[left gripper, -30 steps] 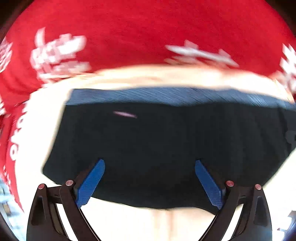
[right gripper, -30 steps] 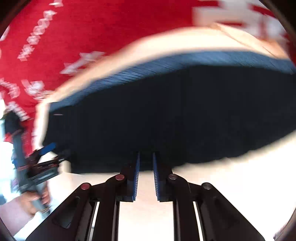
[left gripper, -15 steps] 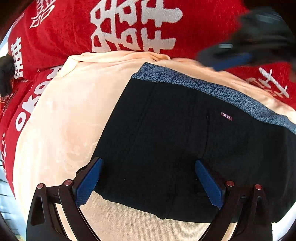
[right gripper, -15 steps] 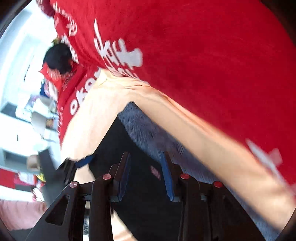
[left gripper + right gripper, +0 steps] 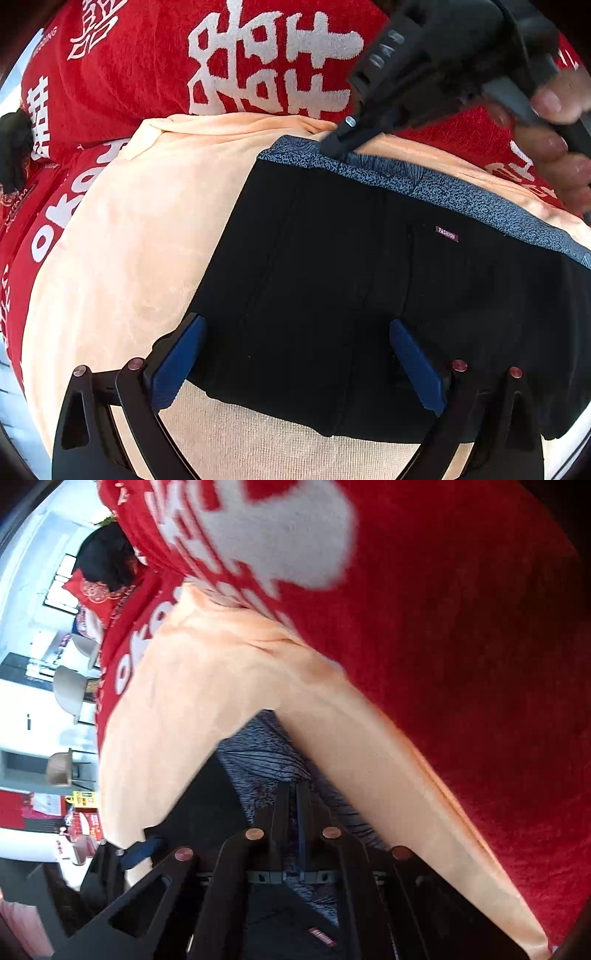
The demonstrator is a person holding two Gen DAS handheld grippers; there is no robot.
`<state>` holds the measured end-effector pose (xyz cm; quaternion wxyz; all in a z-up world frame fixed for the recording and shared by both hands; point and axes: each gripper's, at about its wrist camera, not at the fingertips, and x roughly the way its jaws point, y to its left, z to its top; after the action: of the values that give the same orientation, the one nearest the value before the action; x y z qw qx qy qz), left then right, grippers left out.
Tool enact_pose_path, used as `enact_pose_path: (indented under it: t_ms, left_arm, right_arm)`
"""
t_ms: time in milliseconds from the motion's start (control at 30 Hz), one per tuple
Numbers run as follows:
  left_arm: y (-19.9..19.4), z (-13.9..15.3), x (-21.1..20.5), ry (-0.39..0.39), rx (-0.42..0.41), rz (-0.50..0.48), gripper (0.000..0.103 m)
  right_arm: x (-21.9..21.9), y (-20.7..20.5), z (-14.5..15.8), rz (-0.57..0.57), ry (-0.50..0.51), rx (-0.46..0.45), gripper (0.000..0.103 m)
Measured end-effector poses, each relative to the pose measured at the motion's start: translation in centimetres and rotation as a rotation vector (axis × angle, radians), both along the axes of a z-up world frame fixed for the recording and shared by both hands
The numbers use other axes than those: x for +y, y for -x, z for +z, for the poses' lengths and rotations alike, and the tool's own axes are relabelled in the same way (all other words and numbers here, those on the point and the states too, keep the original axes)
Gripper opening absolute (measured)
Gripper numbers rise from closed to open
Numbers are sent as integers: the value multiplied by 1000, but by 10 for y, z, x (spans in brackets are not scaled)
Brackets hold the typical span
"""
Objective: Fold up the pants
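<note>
Black folded pants (image 5: 351,288) with a blue-grey speckled waistband (image 5: 424,184) lie on a peach blanket (image 5: 140,229). My left gripper (image 5: 295,354) is open, its blue pads over the near edge of the pants, holding nothing. My right gripper (image 5: 338,147) shows at the far side, its tips at the waistband. In the right wrist view its fingers (image 5: 297,801) are shut together on the waistband (image 5: 262,753) near its corner.
A red cover with white characters (image 5: 258,66) lies under and beyond the peach blanket. In the right wrist view, a room with chairs (image 5: 68,690) shows at the far left. A dark object (image 5: 13,147) sits at the left edge.
My right gripper has moved to the far waistband and shut on it. My left gripper stays open over the near edge of the pants.
</note>
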<state>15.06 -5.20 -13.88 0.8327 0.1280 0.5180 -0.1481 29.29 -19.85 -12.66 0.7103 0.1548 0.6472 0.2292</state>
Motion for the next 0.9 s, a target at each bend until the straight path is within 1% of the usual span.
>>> enact_pose_path:
  t_ms: [67,100,167,233,267,333,400,433,467,500,567,600,633,667,700,733,800,867,900]
  left_arm:
    - [2,-1,-1,-7,-11,-8,101]
    - [3,-1,-2,-11,-11,-11,101]
    - [-1,3,-3,-16,14,-5,100]
    - [-5,13,-3,-18,29,6,100]
    - [-8,20,-1,1,23,14,100]
    - [-14,27,3,28,25,39,100]
    - [-21,20,6,24,68,78,100]
    - [-23,12,8,13,89,96,100]
    - [-23,7,9,9,97,96,101]
    - [-20,6,9,10,77,83,101]
    - [-17,3,4,-15,58,53,102]
    - [-15,2,2,-28,53,37,102]
    - [-14,3,1,-30,46,29,102]
    - [-14,4,1,-36,55,23,102]
    - [-14,6,0,-43,64,20,102]
    - [-12,7,-1,-52,67,17,102]
    - [-7,16,-5,-80,72,0,102]
    - [0,24,-9,-81,95,-16,102]
    - [6,29,-12,-71,119,-21,102]
  right_arm:
    - [11,-6,9,38,45,-40,4]
    - [15,-11,6,31,61,-38,3]
    - [12,-17,0,-21,101,-37,3]
    - [8,-19,-5,-76,155,-26,3]
    - [5,-16,-1,-88,159,-35,4]
    - [1,-6,19,-75,115,-73,4]
    - [-2,11,36,-45,85,-97,4]
    - [-3,22,38,-37,68,-77,4]
    - [-4,30,34,-33,63,-45,4]
    - [-3,38,26,-34,86,-9,4]
    - [-4,42,-1,-49,186,49,4]
    - [-10,41,-10,-90,174,55,4]
    - [-21,38,-10,-174,152,9,5]
    - [-30,35,-8,-237,205,-15,11]
    - [-41,32,-7,-308,274,-3,34]
    - [-55,34,-5,-376,244,28,51]
    - [-80,51,11,-462,78,30,51]
    - [-94,73,30,-462,78,14,51]
    - [-103,92,41,-459,85,11,51]
